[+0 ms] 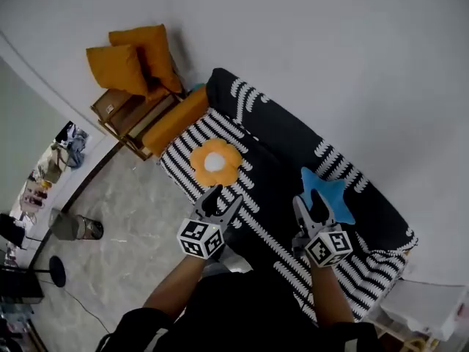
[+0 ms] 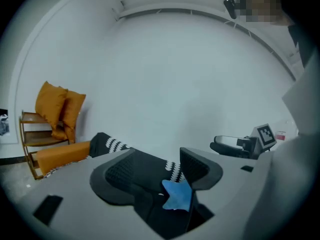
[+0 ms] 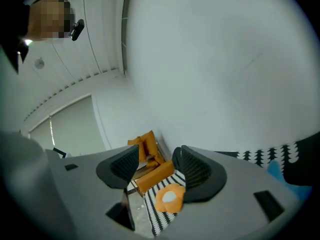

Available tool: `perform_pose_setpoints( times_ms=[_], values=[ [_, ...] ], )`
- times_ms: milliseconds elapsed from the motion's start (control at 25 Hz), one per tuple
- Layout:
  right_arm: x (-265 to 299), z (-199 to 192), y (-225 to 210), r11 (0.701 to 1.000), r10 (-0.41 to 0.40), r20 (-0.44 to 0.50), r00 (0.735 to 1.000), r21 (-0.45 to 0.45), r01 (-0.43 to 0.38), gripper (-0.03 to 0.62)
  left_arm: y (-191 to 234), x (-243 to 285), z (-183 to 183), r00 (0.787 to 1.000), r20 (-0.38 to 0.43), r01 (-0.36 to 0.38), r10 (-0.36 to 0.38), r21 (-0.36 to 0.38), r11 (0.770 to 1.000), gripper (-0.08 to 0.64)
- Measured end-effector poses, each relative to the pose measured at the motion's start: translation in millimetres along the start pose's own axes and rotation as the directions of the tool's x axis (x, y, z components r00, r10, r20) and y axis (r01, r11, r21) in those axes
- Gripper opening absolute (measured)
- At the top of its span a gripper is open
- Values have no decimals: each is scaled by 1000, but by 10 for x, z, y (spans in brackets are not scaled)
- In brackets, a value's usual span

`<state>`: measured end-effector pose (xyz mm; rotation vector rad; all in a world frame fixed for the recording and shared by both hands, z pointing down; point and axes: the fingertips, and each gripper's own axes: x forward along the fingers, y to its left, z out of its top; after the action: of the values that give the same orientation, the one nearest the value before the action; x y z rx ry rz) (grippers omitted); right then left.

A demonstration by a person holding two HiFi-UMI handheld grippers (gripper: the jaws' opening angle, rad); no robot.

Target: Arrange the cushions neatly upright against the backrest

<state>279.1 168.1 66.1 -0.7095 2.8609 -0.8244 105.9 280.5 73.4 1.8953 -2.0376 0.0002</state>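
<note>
An orange flower cushion (image 1: 215,161) with a white centre rests on the striped seat of the black-and-white sofa (image 1: 278,141). A blue star cushion (image 1: 327,194) sits further right, by the dark backrest. My left gripper (image 1: 222,199) hovers open just in front of the flower cushion. My right gripper (image 1: 308,208) hovers open just in front of the star. In the left gripper view the open gripper (image 2: 157,166) frames the distant star cushion (image 2: 177,194). In the right gripper view the open gripper (image 3: 156,166) frames the distant flower cushion (image 3: 170,198). Neither holds anything.
A wooden armchair (image 1: 128,116) with orange cushions (image 1: 135,61) stands against the sofa's left end. On the marble floor at left are a grey bin (image 1: 73,227) and a round black stand base (image 1: 56,273). A white surface (image 1: 432,306) adjoins the sofa's right end.
</note>
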Motion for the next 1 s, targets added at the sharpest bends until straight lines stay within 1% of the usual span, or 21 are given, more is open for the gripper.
perform_pose_setpoints(
  times_ms=[80, 160, 240, 320, 480, 600, 680, 840, 1000],
  values=[
    [219, -78, 259, 999, 44, -17, 999, -11, -45, 277, 310, -254, 92, 998, 34, -55, 56, -12, 998, 290],
    [460, -195, 531, 997, 73, -36, 997, -24, -74, 278, 652, -478, 144, 993, 52, -100, 101, -27, 995, 289],
    [710, -342, 808, 995, 89, -55, 995, -36, -91, 278, 999, -673, 173, 988, 64, -136, 138, -42, 990, 290],
    [926, -490, 1105, 994, 94, -70, 993, -56, -98, 278, 1305, -861, 207, 985, 74, -155, 158, -43, 987, 290],
    [1358, -697, 1621, 989, 72, -84, 994, -124, -82, 278, 1868, -1108, 344, 984, 88, -151, 153, -26, 988, 290],
    [1634, -894, 1837, 983, 40, -100, 994, -176, -57, 278, 2272, -1230, 416, 986, 94, -141, 139, 9, 990, 290],
    [1821, -1015, 1965, 983, 19, -103, 994, -180, -37, 278, 2568, -1322, 488, 987, 95, -133, 129, 31, 991, 288],
    [2106, -1236, 2343, 981, 0, -128, 992, -192, -25, 278, 3095, -1617, 561, 989, 81, -127, 127, -5, 992, 287],
    [2280, -1403, 2605, 981, 10, -161, 987, -188, -40, 278, 3399, -1793, 543, 988, 72, -131, 133, -34, 991, 287]
  ],
)
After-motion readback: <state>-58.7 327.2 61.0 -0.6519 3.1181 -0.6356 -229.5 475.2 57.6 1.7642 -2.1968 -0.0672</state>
